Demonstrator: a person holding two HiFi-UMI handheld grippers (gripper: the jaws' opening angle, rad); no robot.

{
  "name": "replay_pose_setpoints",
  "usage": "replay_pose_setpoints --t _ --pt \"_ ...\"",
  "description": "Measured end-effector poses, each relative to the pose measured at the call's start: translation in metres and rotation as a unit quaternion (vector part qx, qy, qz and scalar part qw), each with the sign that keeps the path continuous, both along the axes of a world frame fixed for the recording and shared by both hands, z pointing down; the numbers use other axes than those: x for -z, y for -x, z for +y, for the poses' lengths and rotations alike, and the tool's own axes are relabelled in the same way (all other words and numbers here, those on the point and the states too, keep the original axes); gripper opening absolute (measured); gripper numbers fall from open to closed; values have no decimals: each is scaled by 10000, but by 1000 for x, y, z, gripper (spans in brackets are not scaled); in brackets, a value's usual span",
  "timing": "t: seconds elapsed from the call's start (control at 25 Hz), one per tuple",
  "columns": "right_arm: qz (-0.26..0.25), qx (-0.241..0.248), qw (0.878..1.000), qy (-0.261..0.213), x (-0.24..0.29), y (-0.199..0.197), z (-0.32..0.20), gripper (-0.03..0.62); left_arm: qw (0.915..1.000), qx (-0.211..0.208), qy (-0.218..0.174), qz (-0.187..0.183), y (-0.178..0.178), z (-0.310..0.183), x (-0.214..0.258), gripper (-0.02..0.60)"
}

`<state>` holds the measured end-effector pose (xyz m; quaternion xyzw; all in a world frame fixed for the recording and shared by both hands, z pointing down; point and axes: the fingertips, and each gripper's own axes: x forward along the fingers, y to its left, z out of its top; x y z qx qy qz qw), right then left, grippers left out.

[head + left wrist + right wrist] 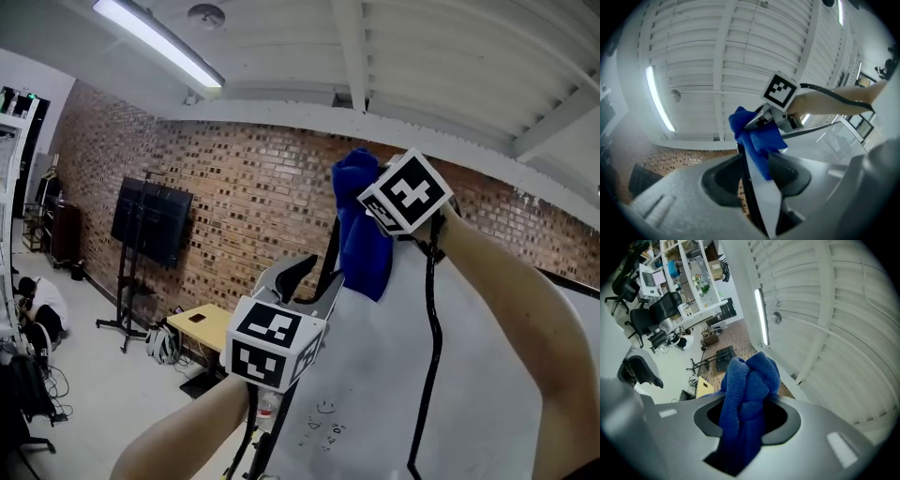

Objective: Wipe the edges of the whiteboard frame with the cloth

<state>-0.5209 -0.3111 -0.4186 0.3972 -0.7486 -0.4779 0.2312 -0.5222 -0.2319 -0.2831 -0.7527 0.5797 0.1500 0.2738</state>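
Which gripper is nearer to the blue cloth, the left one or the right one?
Right. The right gripper has its jaws shut on the blue cloth; the left gripper sits just below it, jaws astride the edge of the whiteboard.

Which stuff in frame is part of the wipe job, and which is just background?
Job: blue cloth; right gripper holding it; whiteboard frame; left gripper clamped on the frame.
Background: TV on stand; yellow table; office chairs.

The cloth point(361, 239) in the right gripper point(367, 208) drapes over the whiteboard point(375, 394)'s top left corner, just above the left gripper point(309, 277) straddling its left edge
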Motion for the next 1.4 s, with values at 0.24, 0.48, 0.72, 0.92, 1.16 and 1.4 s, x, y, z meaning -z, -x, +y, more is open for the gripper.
replay_pose_setpoints --t 0.24,0.48,0.72,0.92,1.16,1.4 --pt "110 -444 9986 276 -6 -22 -23 156 9996 -232 -74 -105 -13 9 -5 170" --pt "33 -540 9976 436 -10 -39 -25 153 9992 -394 17 -107 -19 14 -19 170" --pt "-37 -603 9961 647 -4 -63 -26 153 9993 -305 201 -82 -21 20 -26 169" --pt "-145 -538 9960 697 -7 -89 -25 152 9994 -122 260 -188 -39 24 -28 169" --pt "-99 -556 9960 700 -11 -131 -26 150 9983 43 412 -400 -78 19 -35 169" --pt "-200 -437 9954 834 -10 -187 -27 150 9962 147 531 -674 -134 14 -37 169"
